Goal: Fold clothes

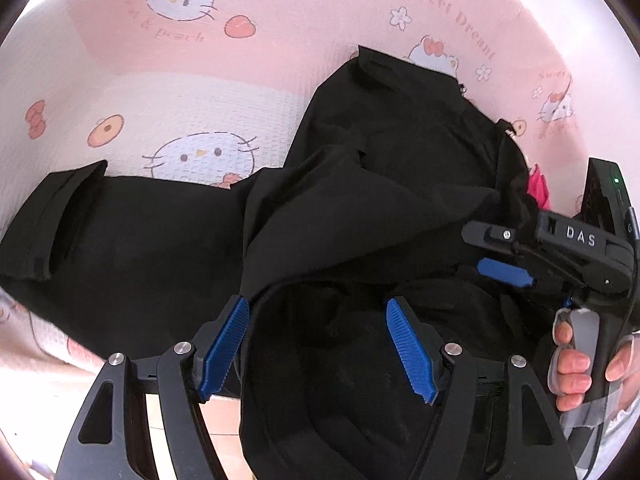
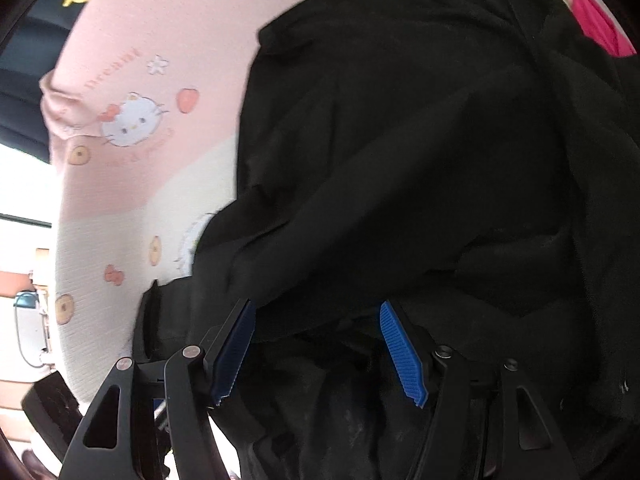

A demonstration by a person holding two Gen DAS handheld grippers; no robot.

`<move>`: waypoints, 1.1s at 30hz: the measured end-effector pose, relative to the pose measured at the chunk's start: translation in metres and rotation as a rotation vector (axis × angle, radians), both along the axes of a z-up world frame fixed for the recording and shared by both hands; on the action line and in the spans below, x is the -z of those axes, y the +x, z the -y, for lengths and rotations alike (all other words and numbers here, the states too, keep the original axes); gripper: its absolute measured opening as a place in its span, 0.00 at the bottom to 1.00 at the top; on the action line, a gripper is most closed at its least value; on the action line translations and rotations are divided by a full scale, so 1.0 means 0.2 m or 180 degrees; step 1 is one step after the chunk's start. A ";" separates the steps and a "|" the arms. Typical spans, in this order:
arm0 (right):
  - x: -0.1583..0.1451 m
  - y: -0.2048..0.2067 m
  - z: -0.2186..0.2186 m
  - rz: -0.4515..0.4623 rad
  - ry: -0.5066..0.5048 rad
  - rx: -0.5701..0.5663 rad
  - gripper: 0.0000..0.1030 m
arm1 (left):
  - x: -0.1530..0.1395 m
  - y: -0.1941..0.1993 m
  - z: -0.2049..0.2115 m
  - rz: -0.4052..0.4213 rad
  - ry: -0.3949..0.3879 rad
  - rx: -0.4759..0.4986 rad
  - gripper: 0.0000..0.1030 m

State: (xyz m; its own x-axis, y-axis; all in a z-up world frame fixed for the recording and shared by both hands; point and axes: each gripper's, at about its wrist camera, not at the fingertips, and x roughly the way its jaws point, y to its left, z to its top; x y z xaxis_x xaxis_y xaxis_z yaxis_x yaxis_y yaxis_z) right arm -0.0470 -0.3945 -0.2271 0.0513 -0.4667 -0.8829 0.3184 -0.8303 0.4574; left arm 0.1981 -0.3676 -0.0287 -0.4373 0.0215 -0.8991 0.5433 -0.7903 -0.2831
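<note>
Both grippers' blue fingers (image 1: pixel 224 344) spread wide over rumpled black garment (image 1: pixel 380 184) on pink cartoon-print bedsheet (image 1: pixel 200 92).

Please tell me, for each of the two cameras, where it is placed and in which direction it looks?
Left wrist: sits on the left tool, facing forward over the black garment; shows its own open fingers, the right tool and a hand.
Right wrist: sits on the right tool, close above the garment; shows only its own open fingers.
Shared: garment, pink cat-print sheet.
</note>
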 end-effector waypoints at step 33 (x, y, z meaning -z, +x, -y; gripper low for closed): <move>0.53 -0.31 -0.25 0.0805 -0.0274 0.1218 0.64 | 0.33 -0.37 -0.19 0.1117 -0.1530 0.1327 0.68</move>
State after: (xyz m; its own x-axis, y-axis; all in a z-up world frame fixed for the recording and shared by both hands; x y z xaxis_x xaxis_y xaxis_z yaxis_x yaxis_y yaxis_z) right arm -0.1086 -0.3436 -0.3341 0.0700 -0.5650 -0.8221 -0.1337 -0.8220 0.5536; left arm 0.1236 -0.3297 -0.0944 -0.1629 -0.3093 -0.9369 0.1648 -0.9448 0.2833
